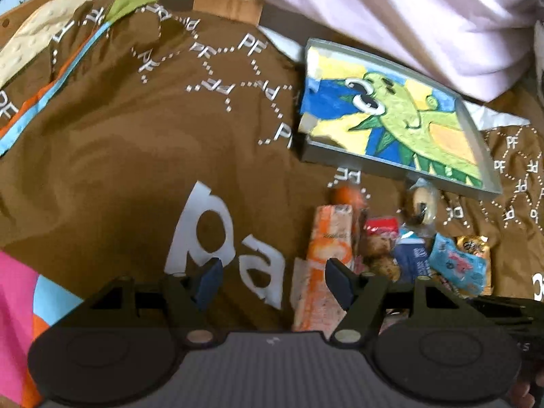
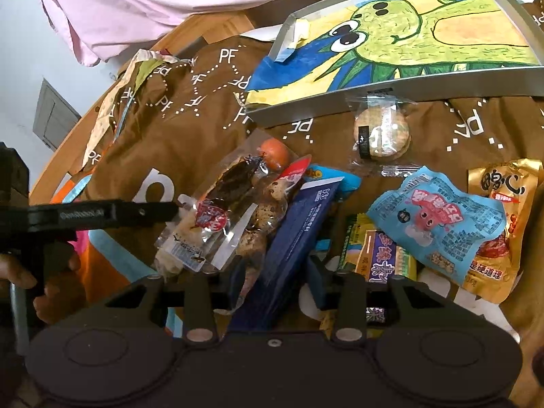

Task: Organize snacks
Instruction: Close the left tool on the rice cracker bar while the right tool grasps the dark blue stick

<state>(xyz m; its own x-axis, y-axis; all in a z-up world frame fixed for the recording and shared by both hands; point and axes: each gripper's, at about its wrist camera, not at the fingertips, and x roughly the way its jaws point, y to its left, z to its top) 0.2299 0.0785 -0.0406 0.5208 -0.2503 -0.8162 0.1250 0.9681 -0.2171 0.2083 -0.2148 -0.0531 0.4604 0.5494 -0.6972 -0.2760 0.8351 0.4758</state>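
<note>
Both grippers' fingers gape empty: left gripper (image 1: 273, 280) over bare brown cloth (image 1: 119, 156), right gripper (image 2: 277, 277) above crowded snack packets (image 2: 435, 221).

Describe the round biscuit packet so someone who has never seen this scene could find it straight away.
Start at the shallow grey tray lined with a green cartoon dinosaur drawing, lying on the brown cloth. Just in front of its near wall lies the round biscuit packet, alone, apart from the snack heap. It is the only clear wrapper showing a single pale round biscuit; the light blue packet nearby is opaque and printed.
</note>
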